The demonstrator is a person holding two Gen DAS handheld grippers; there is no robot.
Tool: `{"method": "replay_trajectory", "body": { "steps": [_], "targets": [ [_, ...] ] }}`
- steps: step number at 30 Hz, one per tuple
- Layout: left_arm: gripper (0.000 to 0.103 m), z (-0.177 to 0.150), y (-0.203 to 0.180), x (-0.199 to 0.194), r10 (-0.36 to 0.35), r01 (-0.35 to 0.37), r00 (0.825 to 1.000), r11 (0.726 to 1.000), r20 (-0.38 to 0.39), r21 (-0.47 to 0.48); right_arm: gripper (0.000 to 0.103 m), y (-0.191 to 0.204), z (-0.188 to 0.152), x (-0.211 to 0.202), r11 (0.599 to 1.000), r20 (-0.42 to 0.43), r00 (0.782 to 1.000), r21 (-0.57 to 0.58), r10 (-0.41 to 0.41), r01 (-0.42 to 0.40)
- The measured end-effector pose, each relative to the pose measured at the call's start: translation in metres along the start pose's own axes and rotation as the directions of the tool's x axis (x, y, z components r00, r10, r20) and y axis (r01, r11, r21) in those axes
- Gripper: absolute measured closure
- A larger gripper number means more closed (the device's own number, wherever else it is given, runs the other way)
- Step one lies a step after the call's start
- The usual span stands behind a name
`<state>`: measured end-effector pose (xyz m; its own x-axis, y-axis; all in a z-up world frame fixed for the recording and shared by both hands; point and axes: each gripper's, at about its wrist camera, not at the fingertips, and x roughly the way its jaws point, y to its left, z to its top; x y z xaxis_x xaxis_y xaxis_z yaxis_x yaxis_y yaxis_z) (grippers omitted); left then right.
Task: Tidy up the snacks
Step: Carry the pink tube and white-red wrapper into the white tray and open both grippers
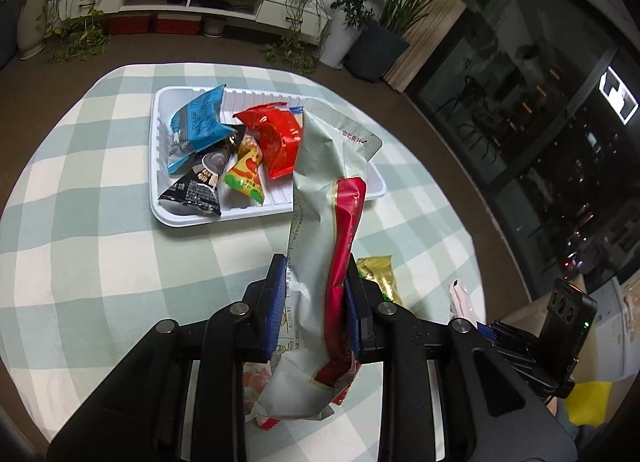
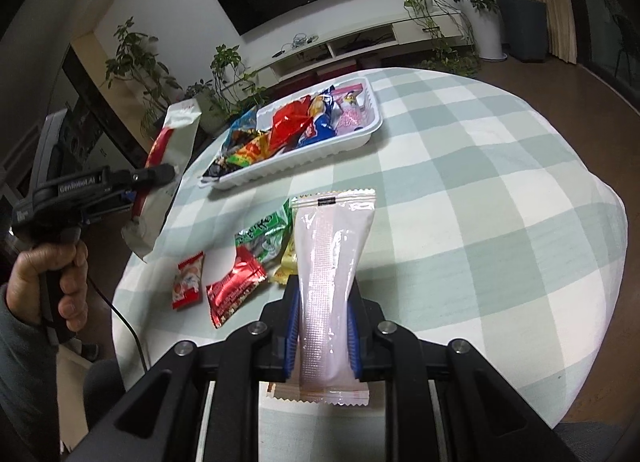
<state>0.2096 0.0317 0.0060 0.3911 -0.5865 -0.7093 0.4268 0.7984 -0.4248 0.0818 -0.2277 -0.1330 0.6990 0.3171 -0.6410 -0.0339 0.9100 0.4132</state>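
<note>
Left gripper [image 1: 316,302] closed on a long pale-green pack [image 1: 324,190] with a red stripe — blue pads pinch it at its lower third, the sealed top end standing up over the near right corner of the tray [image 1: 158,166]. The pack's bottom sags below my fingers, clear of the cloth.

Right gripper [image 2: 325,326] closed on a pink pack [image 2: 330,262], clamped near its lower end; the crimped top fans out above the pads, held off the table.

Tray: white, ribbed, on the checked cloth [image 1: 100,166]. In it, from the left wrist view — a blue bag [image 1: 198,118] leaning on the far left wall, a black bag [image 1: 196,186] at the near left, a small yellow-green pack [image 1: 244,170] beside it, a red bag [image 1: 276,138] in the middle. From the right wrist view the tray's far end also holds some pink and blue packs, too crowded to separate.

Loose on the cloth, near edge: a small red-and-white pack [image 2: 188,282], a red foil pack [image 2: 232,290], a green pack [image 2: 266,236] overlapping it, a yellow pack [image 2: 288,262] partly behind the pink one.

My left hand [image 2: 52,286] grips the handle, seen off the table's left edge. Plants and a TV unit behind.
</note>
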Motion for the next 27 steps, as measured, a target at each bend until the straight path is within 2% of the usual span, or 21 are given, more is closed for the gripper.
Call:
{"method": "replay_trajectory", "body": {
  "steps": [6,13,16,20,23,27],
  "targets": [
    [0.079,0.016,0.001,-0.002,-0.033,0.034,0.999,0.999,0.027,-0.03,0.082,-0.011,0.032,-0.015,1.0,0.043,0.999,0.017,0.007,-0.008],
    [0.079,0.065,0.0,0.007,-0.048,0.052,0.997,0.997,0.064,-0.056,0.082,0.003,0.115,-0.017,0.997,0.125,0.992,-0.073,-0.009,0.018],
    [0.079,0.09,0.004,0.018,-0.034,0.039,0.997,0.996,0.075,-0.075,0.082,0.016,0.158,0.001,0.993,0.139,0.99,-0.12,0.003,0.013],
    [0.079,0.118,0.018,0.037,-0.007,0.017,0.997,0.992,0.082,-0.123,0.082,0.031,0.198,0.035,0.985,0.128,0.992,-0.174,0.004,0.018],
    [0.079,0.131,0.024,0.058,0.029,-0.02,0.997,0.991,0.073,-0.13,0.082,0.034,0.218,0.07,0.982,0.098,0.995,-0.188,-0.006,0.024],
    [0.079,0.133,0.025,0.082,0.058,-0.049,0.996,0.991,0.063,-0.128,0.082,0.033,0.228,0.113,0.978,0.049,0.998,-0.205,-0.035,0.044]
  ]
}}
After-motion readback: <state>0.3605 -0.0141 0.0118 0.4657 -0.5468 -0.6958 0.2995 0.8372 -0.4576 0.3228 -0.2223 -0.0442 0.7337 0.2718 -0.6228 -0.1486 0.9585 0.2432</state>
